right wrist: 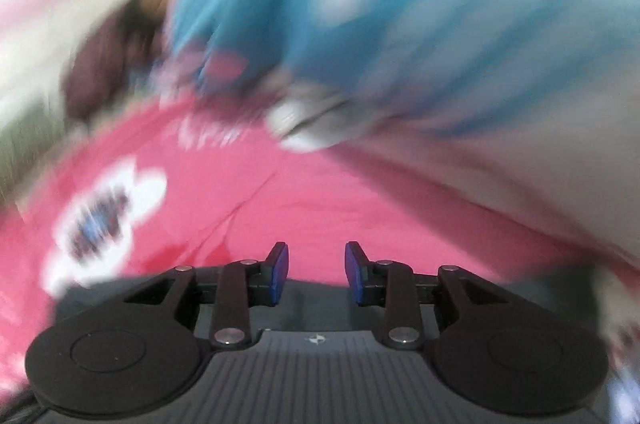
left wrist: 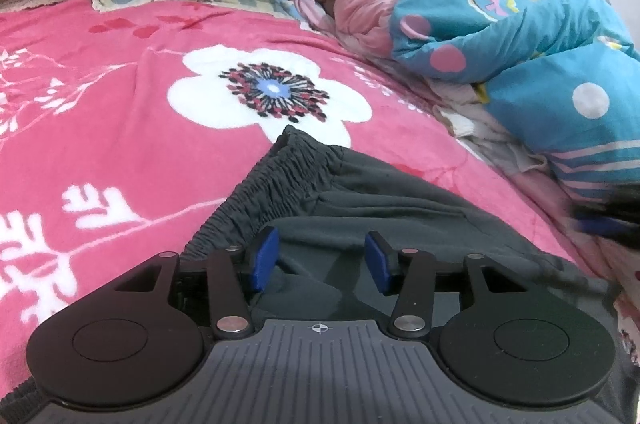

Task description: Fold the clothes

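Pink floral blanket [left wrist: 120, 71] covers the bed under me, and on it lie the dark grey trousers [left wrist: 400, 199], directly ahead of and beneath my left gripper [left wrist: 322, 260]. Their gathered waistband [left wrist: 272, 179] runs away from me on a slant, from near my left side up to a corner by the white flower print. The cloth spreads off to the right of it and passes back under my body, so I cannot tell how far it reaches or whether it is already doubled over.

My left jaws stand apart with nothing between them, poised over the cloth. My right gripper [right wrist: 316, 272] is also parted and empty, its view badly smeared; a strip of grey shows just below its tips. I judge the left is nearer the waistband.

Open blanket lies left and ahead. To the right, a blue quilt [left wrist: 540, 55] and a person lying under it crowd the edge.
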Demonstrator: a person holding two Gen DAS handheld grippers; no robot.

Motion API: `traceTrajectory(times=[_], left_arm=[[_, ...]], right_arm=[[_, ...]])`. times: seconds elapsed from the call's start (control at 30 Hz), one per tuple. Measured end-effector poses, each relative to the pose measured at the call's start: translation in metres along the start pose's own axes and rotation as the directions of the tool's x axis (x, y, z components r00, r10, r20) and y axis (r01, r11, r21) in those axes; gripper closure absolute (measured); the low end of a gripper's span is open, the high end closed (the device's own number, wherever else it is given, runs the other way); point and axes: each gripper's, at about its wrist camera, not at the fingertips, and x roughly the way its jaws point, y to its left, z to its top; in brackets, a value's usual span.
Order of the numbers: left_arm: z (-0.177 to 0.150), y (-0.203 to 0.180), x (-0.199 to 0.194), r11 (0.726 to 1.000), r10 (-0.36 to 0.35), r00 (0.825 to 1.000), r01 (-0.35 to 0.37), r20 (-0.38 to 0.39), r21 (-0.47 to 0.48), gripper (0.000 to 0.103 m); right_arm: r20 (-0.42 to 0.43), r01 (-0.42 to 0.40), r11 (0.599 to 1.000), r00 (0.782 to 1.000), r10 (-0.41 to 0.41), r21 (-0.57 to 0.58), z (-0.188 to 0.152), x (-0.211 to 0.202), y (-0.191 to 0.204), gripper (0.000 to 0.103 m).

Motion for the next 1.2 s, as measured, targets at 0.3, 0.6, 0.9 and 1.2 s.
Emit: traceTrajectory(times=[0.3,0.6,0.9,1.2], left_arm=[[-0.001,0.0,0.0,1.0,-0.002,1.0,0.002,-0.009,-0.004,0.054],[-0.002,0.002,-0.001,1.0,-0.014,1.0,0.014,-0.017,0.003,0.054],[0.0,0.005,-0.003,0.999,-0.037,0.999,0.036,-0.033,-0.017,0.052],[0.002,0.007,-0.002,0.998,-0.042,0.998,0.039,-0.043,-0.054,0.052]], right_arm=[[-0.135,0.074,0.987,0.989,-0.055,0.142,-0.106,-0.12,-0.108,0.07],[-0.032,0.226,0.925,0.973,-0.227,0.305,-0.164,-0.201,-0.15,0.083],[-0.025,0.185,0.967,0.983,-0.184,0.173,-0.158,-0.134,-0.1,0.083],[0.092,0.06,0.899,0.99,-0.111,0.433,-0.151,-0.146,-0.128,0.081]])
